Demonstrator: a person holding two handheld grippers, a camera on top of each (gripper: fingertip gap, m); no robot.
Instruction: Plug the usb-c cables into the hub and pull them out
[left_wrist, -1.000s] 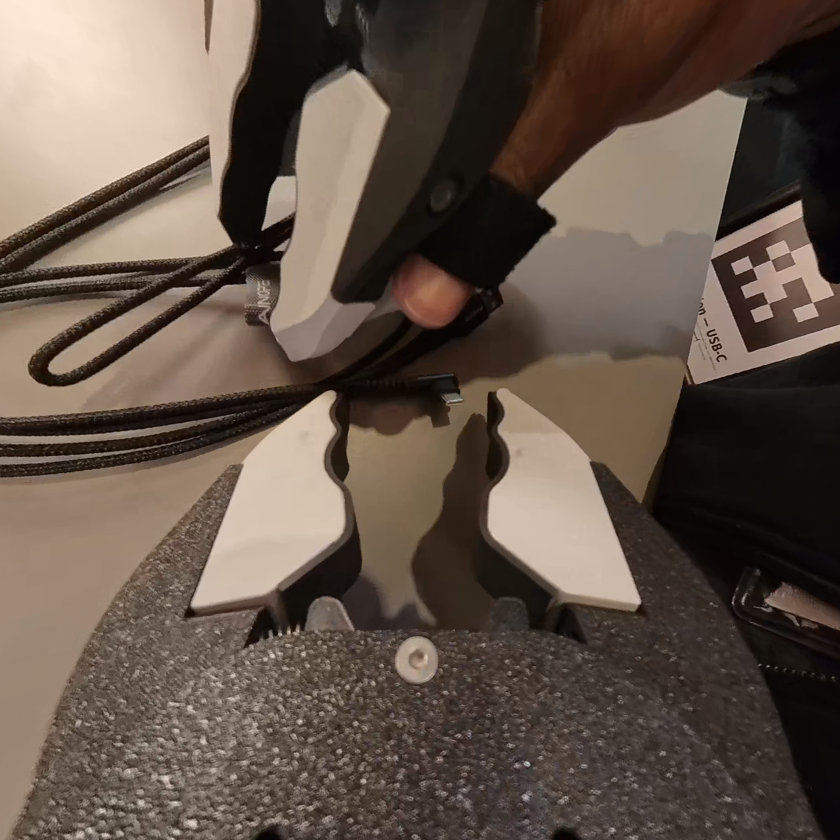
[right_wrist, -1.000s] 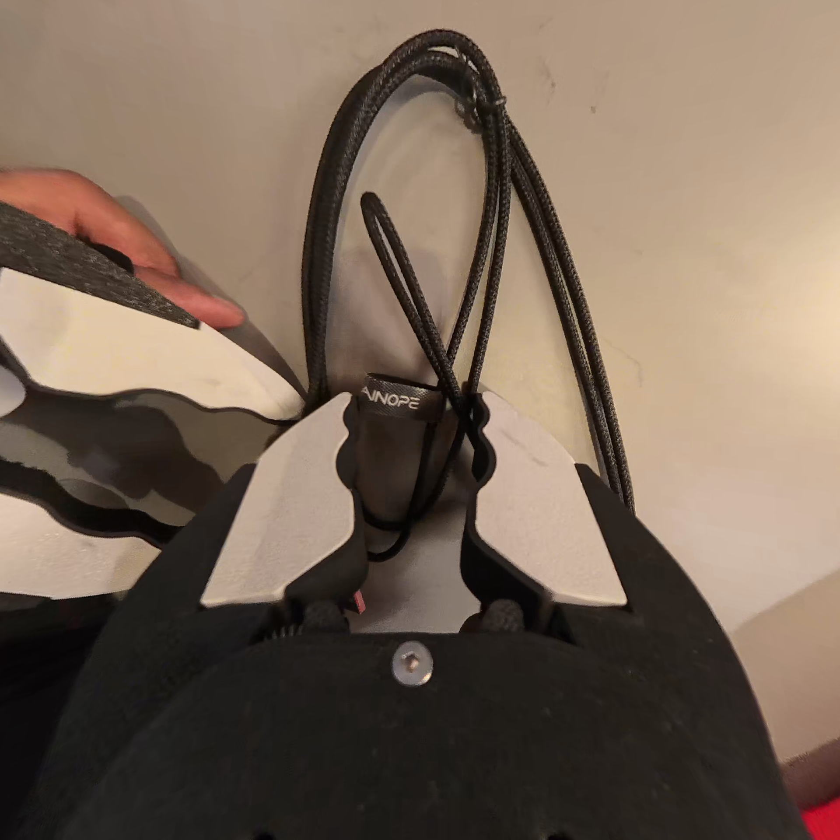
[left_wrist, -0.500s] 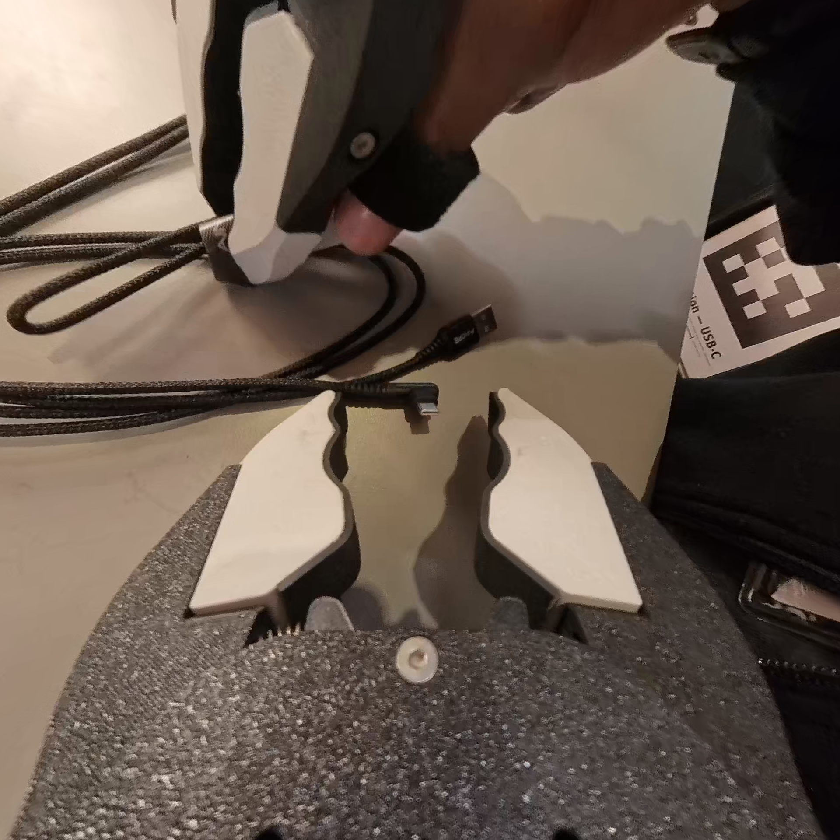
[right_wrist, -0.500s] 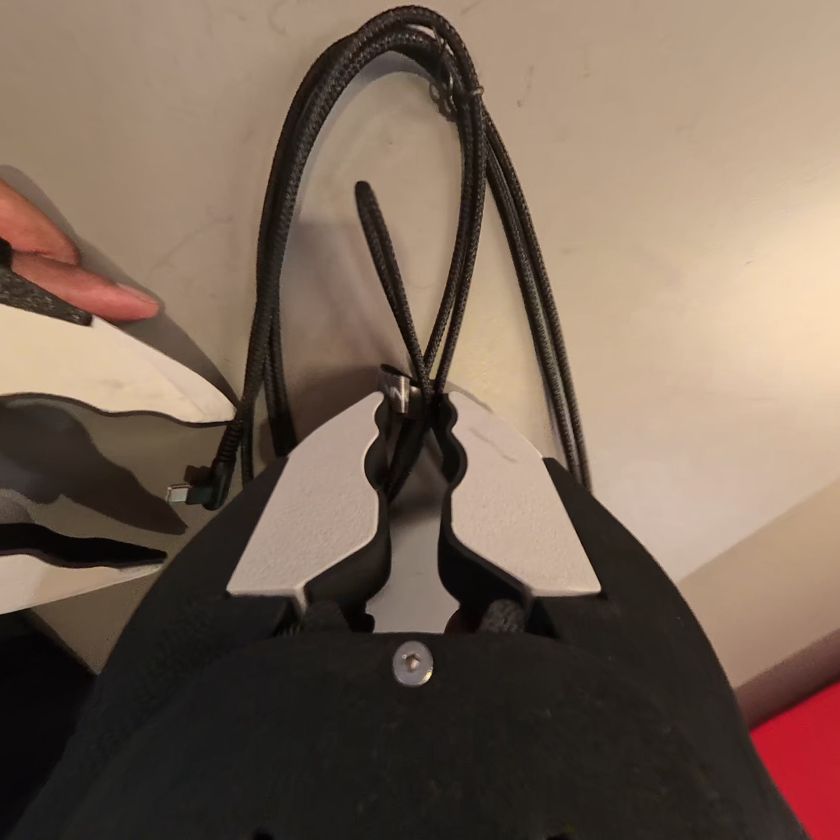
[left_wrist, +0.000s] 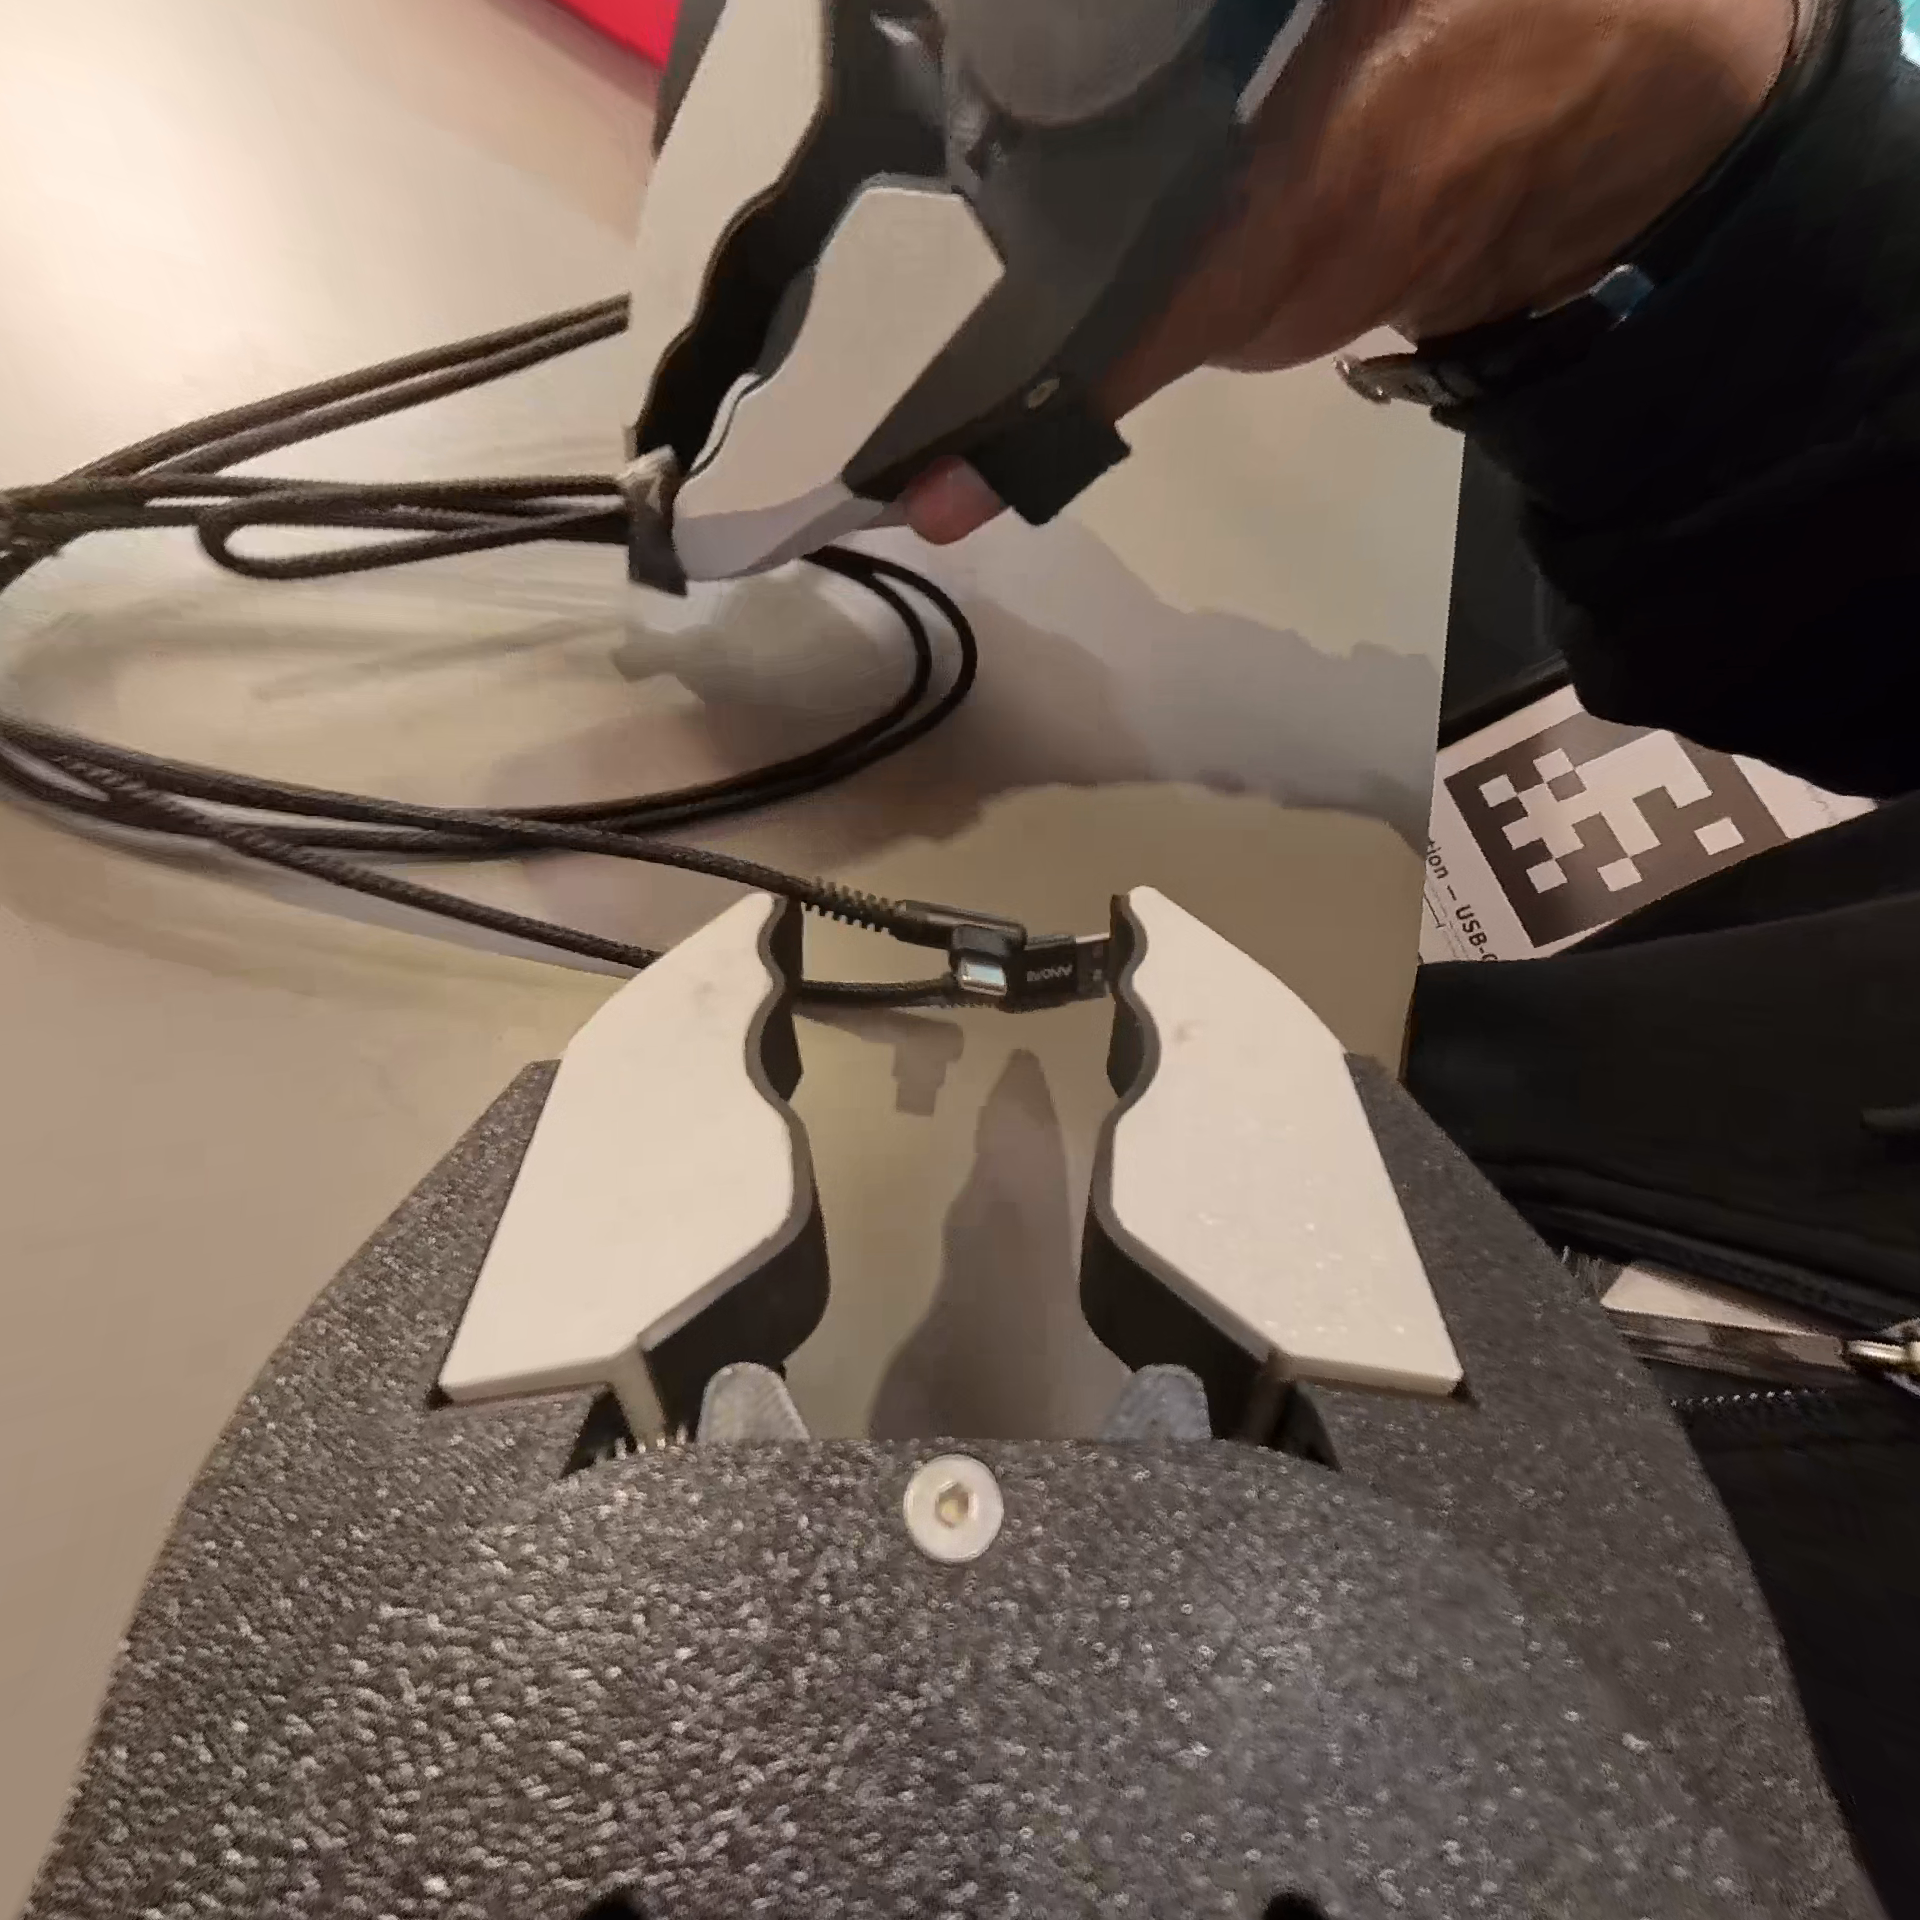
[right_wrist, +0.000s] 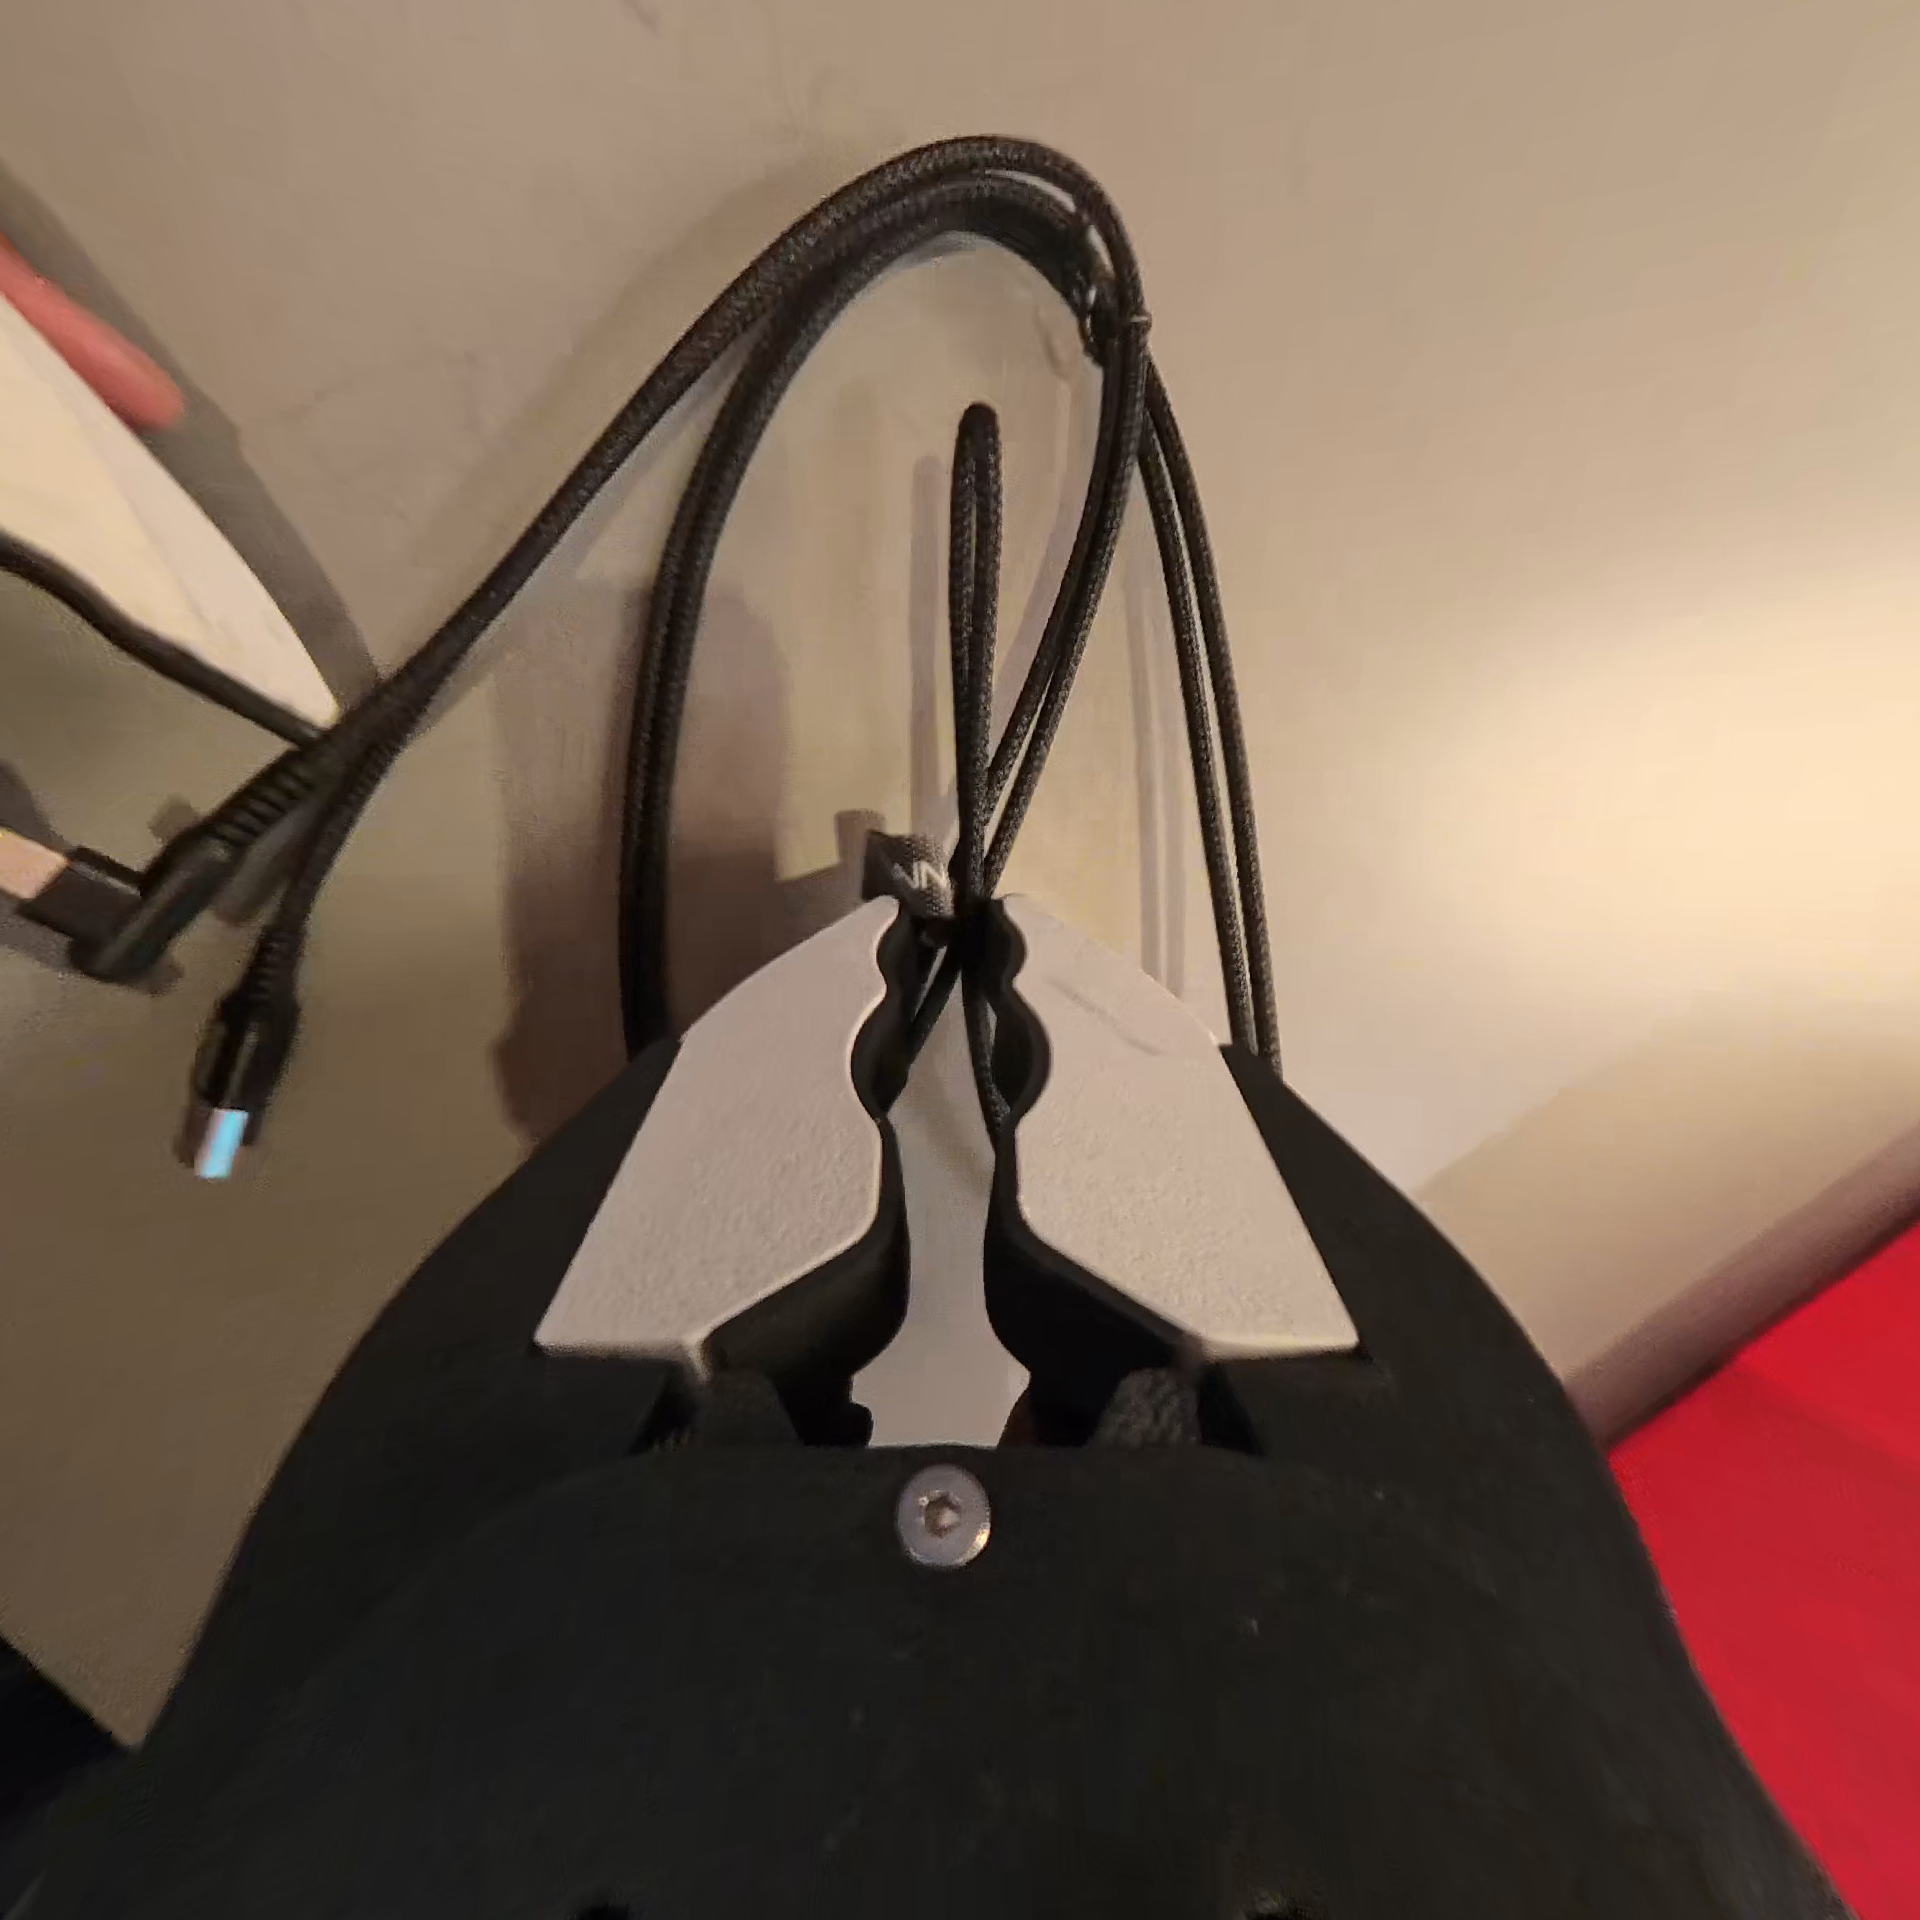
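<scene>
Two matte grey jaws pinch braided black cables (right_wrist: 665, 665) together.

Braided matt cables (left_wrist: 436, 821); smooth tabletop (left_wrist: 260, 1091); grainy rough-textured left tongs (left_wrist: 951, 997); shiny metal plug (right_wrist: 220, 1141).

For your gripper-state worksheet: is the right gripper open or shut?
Shut: the right gripper has its jaws pinched on the small dark hub and thin braided black cables.

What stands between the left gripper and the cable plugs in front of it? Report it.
Nothing visible does. The left gripper is open, and the two cable plugs lie on the table right between its fingertips. The right gripper, shut on the hub, is farther off, clear of that gap.
</scene>
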